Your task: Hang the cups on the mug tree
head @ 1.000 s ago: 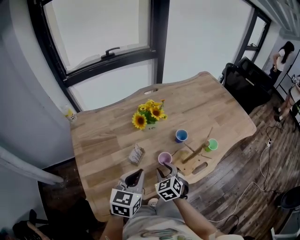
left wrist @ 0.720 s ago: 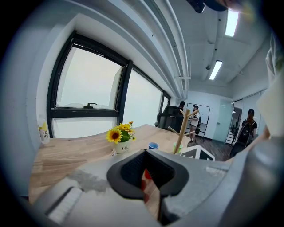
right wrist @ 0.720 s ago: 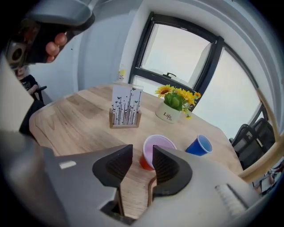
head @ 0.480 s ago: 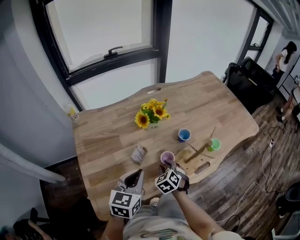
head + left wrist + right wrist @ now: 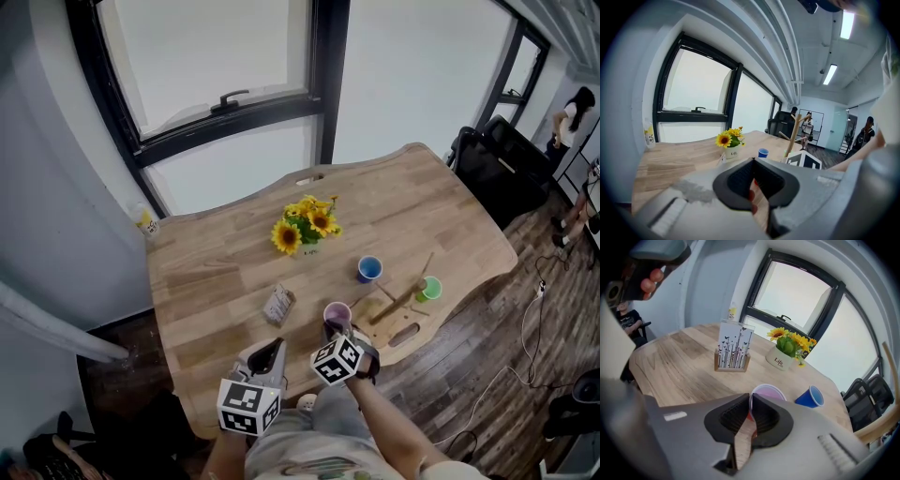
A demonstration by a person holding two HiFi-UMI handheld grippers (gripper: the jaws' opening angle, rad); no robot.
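Pink cup (image 5: 768,391), rim pinched by right hand-held gripper (image 5: 750,401) whose jaws just closed

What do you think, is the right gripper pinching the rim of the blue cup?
Not the blue cup: the right gripper view shows the right gripper, its jaws just closed, pinching the rim of the purple cup. The blue one stands free beside it.

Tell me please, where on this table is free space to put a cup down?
Bare wood lies left of the card holder, toward the bottle, and at the far right of the table, beyond the sunflower pot. The near right is crowded: purple cup, blue cup, green cup and mug tree stand close together.
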